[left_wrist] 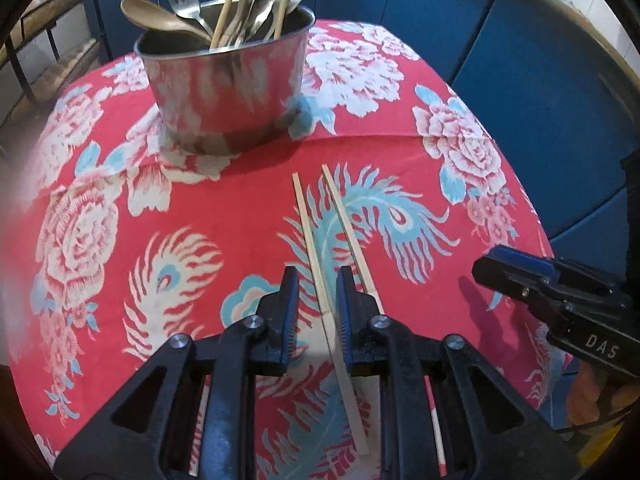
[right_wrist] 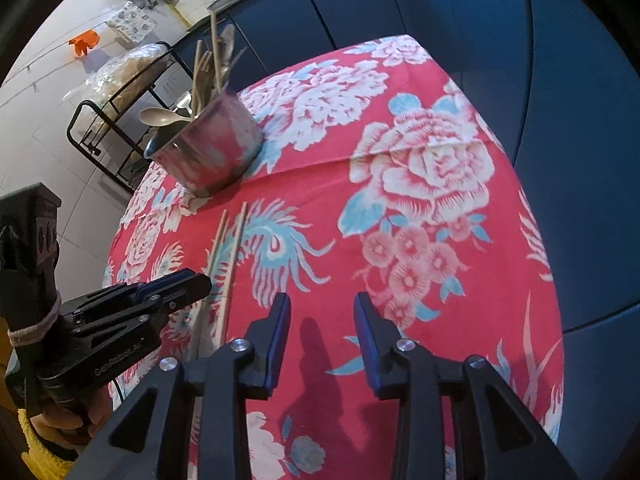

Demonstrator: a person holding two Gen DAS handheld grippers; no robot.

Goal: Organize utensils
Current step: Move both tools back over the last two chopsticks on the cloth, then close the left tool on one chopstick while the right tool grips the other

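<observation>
Two pale wooden chopsticks lie on the red floral tablecloth (left_wrist: 224,200). The left chopstick (left_wrist: 310,240) runs between the fingers of my left gripper (left_wrist: 317,276), which is open and straddles it without clamping. The right chopstick (left_wrist: 346,220) passes just outside the right finger. A steel pot (left_wrist: 224,88) at the far side holds forks, spoons, a wooden spoon and chopsticks. My right gripper (right_wrist: 322,300) is open and empty over bare cloth, to the right of the chopsticks (right_wrist: 232,248). The pot also shows in the right wrist view (right_wrist: 208,148).
The table edge curves close on the right, with blue cabinets (left_wrist: 520,60) beyond. A black wire rack (right_wrist: 108,120) stands past the left edge. More thin sticks (left_wrist: 434,420) lie under my left gripper near the front edge.
</observation>
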